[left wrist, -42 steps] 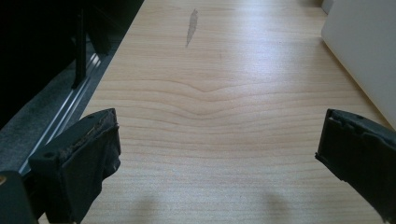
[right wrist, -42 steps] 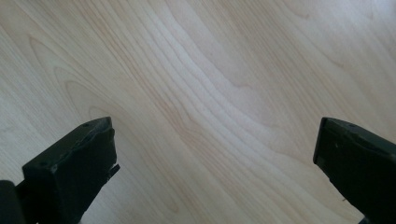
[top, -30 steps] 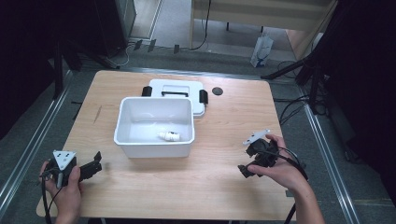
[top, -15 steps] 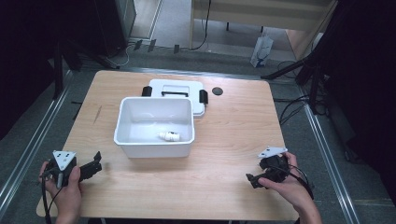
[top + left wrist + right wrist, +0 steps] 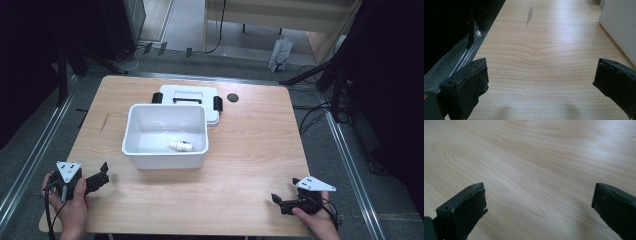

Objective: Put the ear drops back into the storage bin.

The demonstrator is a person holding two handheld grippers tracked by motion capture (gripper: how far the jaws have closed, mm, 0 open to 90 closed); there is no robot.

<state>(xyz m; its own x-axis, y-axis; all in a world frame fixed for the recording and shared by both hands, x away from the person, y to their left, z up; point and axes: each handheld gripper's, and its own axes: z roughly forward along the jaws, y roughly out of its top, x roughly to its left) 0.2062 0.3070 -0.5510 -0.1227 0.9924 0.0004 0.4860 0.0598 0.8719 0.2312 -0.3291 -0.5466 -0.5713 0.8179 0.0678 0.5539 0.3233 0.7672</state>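
Both tongs rest low on the bench, jaws spread wide and empty: left tongs (image 5: 102,177), right tongs (image 5: 278,200). Ahead of the left tongs sits a white bin (image 5: 165,155) holding a small white bottle (image 5: 181,146). Seemingly between steps; any next reach goes forward.

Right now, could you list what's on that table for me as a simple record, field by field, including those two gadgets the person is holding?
surface: wooden table
container: open white bin, near the middle
inside the bin: one small white object, too small to identify
lid: white, black latches, flat behind the bin
other item: small black disc, right of the lid
left hand-held gripper: open, empty, near front left corner
right hand-held gripper: open, empty, near front right corner
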